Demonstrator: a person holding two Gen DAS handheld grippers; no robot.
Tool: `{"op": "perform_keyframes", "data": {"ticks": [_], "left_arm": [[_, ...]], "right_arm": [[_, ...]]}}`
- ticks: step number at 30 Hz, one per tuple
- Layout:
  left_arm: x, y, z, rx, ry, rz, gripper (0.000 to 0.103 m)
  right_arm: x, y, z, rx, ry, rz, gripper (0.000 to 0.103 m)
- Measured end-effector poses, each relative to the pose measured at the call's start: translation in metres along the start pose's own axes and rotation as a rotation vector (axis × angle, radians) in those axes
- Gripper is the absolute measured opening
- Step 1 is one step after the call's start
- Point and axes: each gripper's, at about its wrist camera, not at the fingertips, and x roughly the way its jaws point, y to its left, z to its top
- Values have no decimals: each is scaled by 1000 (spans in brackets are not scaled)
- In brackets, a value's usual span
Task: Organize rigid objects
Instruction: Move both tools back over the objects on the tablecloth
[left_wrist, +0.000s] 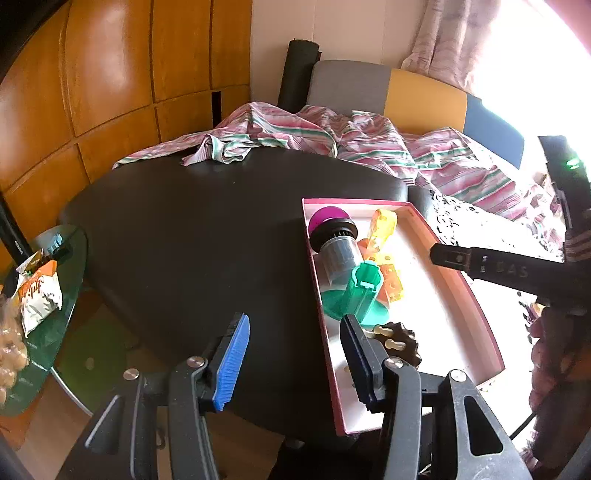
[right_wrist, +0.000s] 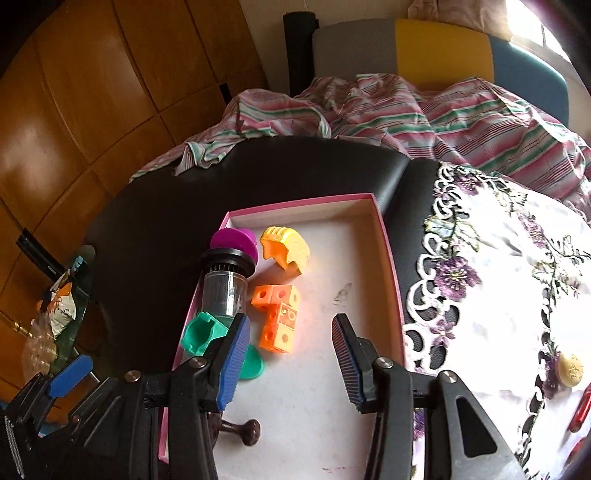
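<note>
Both tools are hanging spread and holding nothing: the left tool is hovering over the near left corner of the pink-rimmed box, and the right tool is poised above the box's white floor. The box is sitting on the black counter, and the sorted pieces are lying inside it along its left wall: a purple-capped clear vial at about ten o'clock of the right tool, a yellow ridged shell at twelve, an orange and yellow cube cluster just ahead of the fingers, a green clip leaning on the left wall, and a dark brown knobbed piece at the near end. All are looking like light, stiff plastic; the vial is likely being slippery and prone to rolling, so taking it across the black ribbed collar seems wisest. On the embroidered cloth at three o'clock a round tan piece and something red, too cut off to identify, are still waiting outside the box; the tan one should be pinched across its edges.
</note>
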Motion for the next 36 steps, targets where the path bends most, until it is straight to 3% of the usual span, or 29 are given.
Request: {"op": "perform_keyframes", "data": {"ticks": [17,36], "left_arm": [[-8,-26,0,75,-14,-18,52],[-11,-82,6,199,-25,-98,56]], "right_arm": [[-36,-36,-11,52,-51,-46,47],[-115,-185,-40,257,-103,-299,47]]}}
